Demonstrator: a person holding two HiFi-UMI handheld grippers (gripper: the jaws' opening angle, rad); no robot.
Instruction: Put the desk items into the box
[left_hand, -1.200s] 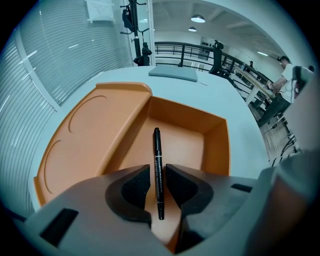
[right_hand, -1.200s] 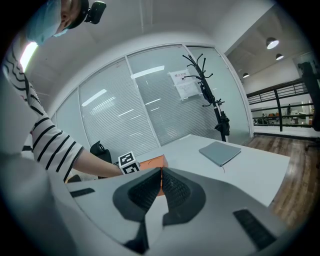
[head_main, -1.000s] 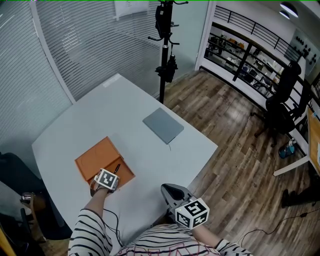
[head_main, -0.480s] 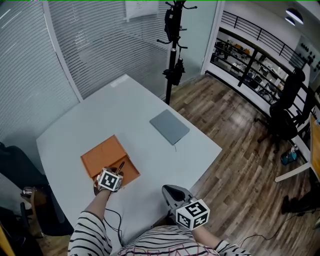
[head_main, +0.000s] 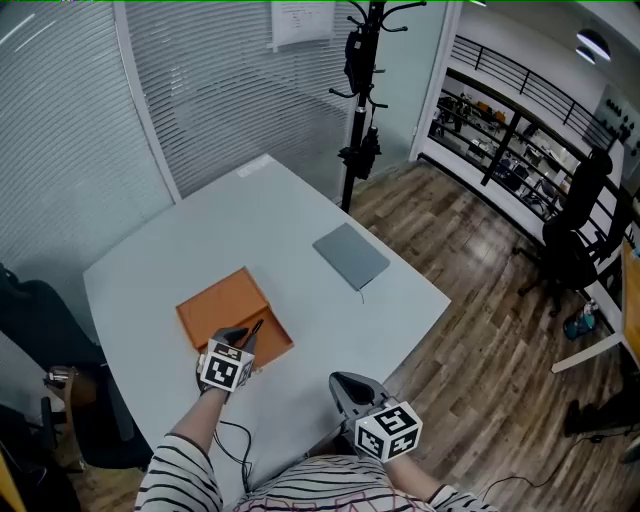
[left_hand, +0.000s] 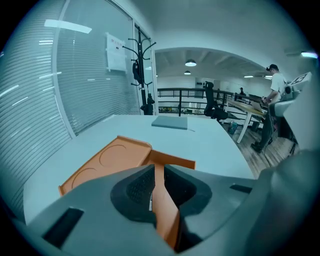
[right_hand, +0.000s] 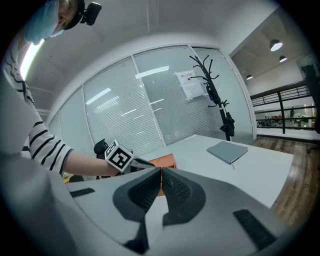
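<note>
L gripper (left_hand: 159, 172) over near end of box (head_main: 225, 305), jaws just been closing to a slit w/ nothing betw., pen (head_main: 255, 329) lying in box, so prob. released; R gripper (right_hand: 160, 172) pressed shut, idle at table (head_main: 200, 230) edge; notebook (head_main: 350, 256) well apart, unboxed.

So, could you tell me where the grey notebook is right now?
In the head view the grey notebook lies flat near the table's right edge, up and right of the orange box, not touching it.
</note>
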